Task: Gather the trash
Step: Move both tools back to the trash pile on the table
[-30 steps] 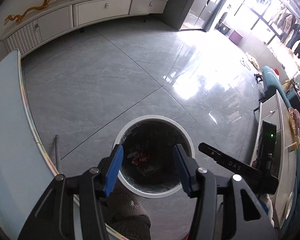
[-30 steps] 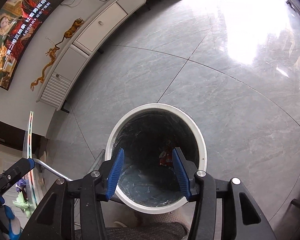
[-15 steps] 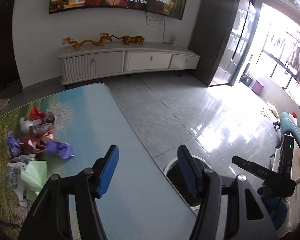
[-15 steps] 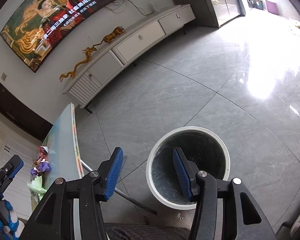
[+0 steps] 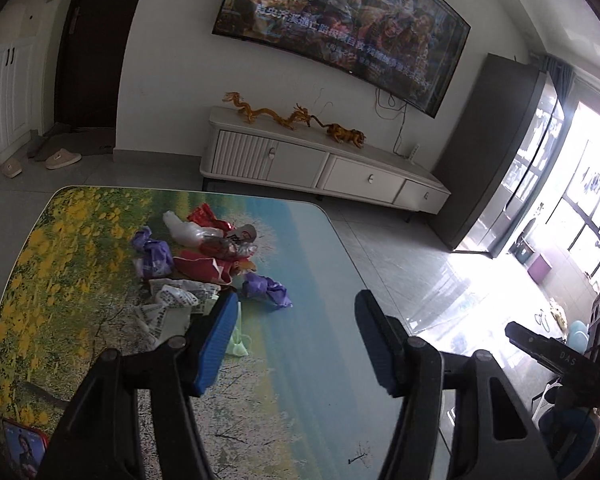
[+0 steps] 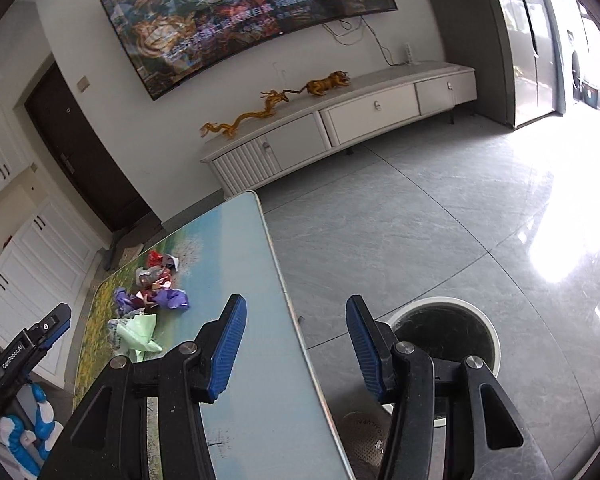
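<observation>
The trash lies in one loose heap on the printed table [image 5: 308,360], ahead of the left gripper [image 5: 296,340] and off to its left, well apart from the right gripper [image 6: 296,344], which sees it far to its left. Going left to right across the heap: a crumpled purple bag [image 5: 154,258], white printed paper [image 5: 172,306] and a pale green bag [image 5: 236,340] partly hidden behind the left finger, a red wrapper [image 5: 204,266] with clear plastic [image 5: 188,230] behind it, then a purple wad [image 5: 266,290] lying nearest the gap between the fingers. All of it looks light, soft and crushable — nothing that would break. Film and foil are likely slippery, so a pinch on a bunched fold or a wad's thick middle should hold better than on a flat edge, and neighbours may drag along. Both grippers stand about half open with nothing between the fingers. The bin [image 6: 444,336] sits on the floor just ahead of the right gripper's right finger, beside the table edge — its near rim is cut off by that finger and its inside is too dark to read. How many pieces lie under the heap cannot be told.
</observation>
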Demonstrator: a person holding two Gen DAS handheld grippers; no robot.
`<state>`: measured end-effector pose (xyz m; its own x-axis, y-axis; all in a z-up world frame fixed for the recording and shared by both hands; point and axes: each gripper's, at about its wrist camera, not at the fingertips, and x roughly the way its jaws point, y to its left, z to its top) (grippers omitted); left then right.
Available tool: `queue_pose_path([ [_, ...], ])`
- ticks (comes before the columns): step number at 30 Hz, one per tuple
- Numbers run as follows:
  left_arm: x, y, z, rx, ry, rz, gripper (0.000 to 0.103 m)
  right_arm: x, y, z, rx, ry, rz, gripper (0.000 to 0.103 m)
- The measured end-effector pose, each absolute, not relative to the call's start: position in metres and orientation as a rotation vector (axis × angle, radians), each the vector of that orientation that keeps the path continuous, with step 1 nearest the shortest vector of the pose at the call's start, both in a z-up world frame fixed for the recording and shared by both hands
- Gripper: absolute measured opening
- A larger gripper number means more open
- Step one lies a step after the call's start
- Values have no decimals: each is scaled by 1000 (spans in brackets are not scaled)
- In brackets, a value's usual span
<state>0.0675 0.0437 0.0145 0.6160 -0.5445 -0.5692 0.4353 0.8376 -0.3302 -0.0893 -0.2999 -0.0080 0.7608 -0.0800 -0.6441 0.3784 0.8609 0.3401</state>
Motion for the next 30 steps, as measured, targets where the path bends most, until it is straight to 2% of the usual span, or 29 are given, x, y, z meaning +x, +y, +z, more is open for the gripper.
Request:
queue_pose_path([
  [12, 84, 85, -8, -226, 740, -503, 59, -26, -218, 4, 326, 702, -85, 49],
  [30, 122, 68, -68, -136, 852, -472, 59, 73, -189, -63, 221, 841, 243, 50],
])
